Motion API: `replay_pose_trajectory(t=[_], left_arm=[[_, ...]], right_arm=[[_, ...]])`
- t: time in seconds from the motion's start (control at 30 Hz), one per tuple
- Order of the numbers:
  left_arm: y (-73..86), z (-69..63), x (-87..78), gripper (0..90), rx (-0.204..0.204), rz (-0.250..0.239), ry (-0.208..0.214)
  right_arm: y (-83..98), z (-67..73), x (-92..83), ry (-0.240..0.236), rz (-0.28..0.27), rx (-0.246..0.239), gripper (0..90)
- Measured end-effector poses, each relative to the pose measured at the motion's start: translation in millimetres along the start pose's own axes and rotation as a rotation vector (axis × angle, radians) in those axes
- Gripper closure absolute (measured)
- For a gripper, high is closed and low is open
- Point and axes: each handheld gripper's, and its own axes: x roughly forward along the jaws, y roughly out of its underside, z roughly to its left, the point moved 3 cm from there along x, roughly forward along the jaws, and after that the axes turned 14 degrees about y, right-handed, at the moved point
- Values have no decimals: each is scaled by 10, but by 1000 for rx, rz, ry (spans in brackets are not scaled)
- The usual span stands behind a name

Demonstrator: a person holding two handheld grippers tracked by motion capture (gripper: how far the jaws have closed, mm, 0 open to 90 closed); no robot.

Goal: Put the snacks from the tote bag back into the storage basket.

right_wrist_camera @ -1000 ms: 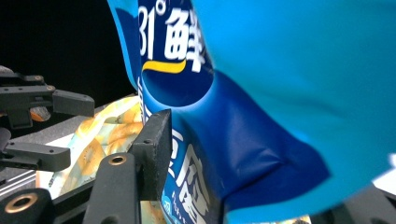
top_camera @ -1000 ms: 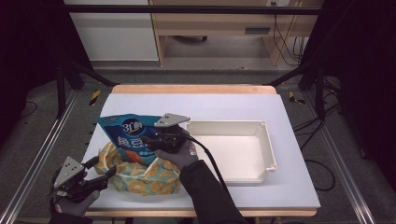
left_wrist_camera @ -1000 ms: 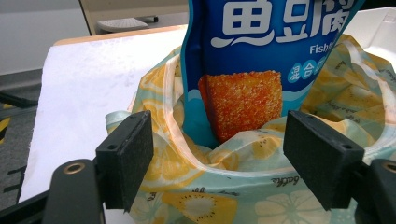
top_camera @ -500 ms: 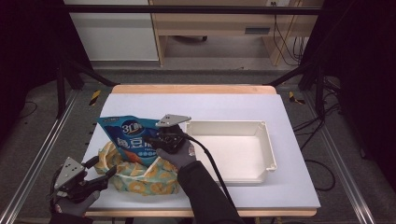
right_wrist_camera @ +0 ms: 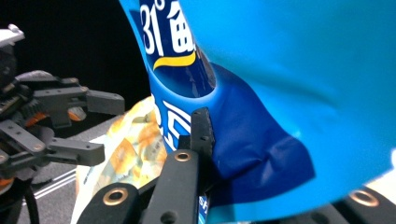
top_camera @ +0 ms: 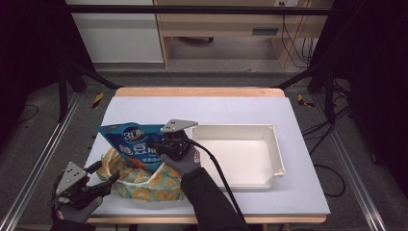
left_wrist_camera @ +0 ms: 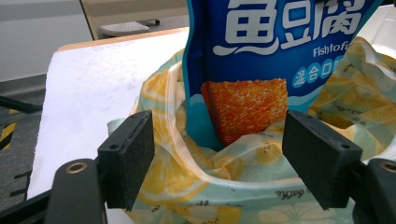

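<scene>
**Blue snack pouch gripped above patterned bag**

Clamped by the right gripper [top_camera: 156,147] on the glossy blue snack pouch with white lettering [top_camera: 132,144]; jaws just closing over the last moment, pads now pressing the pouch's edge, seen close up in the right gripper view [right_wrist_camera: 205,140] with the blue film creased against the black pad. Held upright, the pouch's lower end sunk into the mouth of the soft yellow-and-mint bag printed with lemon slices [top_camera: 144,185]. In the left gripper view, orange fried-tofu picture on the pouch [left_wrist_camera: 245,109] just above the bag's rim [left_wrist_camera: 219,168].

Left gripper [top_camera: 108,178] at the near left corner of the white foam-covered table [top_camera: 240,108], jaws standing well apart, pads on either side of the patterned bag's open edge without pressing it. Grey-gloved hand beneath it [top_camera: 77,209].

Shallow white rectangular plastic tray [top_camera: 276,156] just right of the pouch, lying flat on the table.
</scene>
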Motion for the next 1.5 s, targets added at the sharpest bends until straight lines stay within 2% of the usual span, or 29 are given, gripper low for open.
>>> replay_pose_trajectory(t=[0.23,0.5,0.67,1.07,1.5], left_arm=[[2,1,3,253,-2,3,0],[2,-3,7,254,-3,1,1],[2,-2,7,255,-3,1,0],[0,0,4,256,-4,0,0],[2,1,8,256,-4,2,0]], right_arm=[[-59,21,-47,-23,-41,25,865],[-213,107,-140,-31,-84,19,878],[-352,145,-199,-17,-116,20,886],[-545,167,-326,6,-172,20,891],[-795,189,-534,11,-229,14,894]])
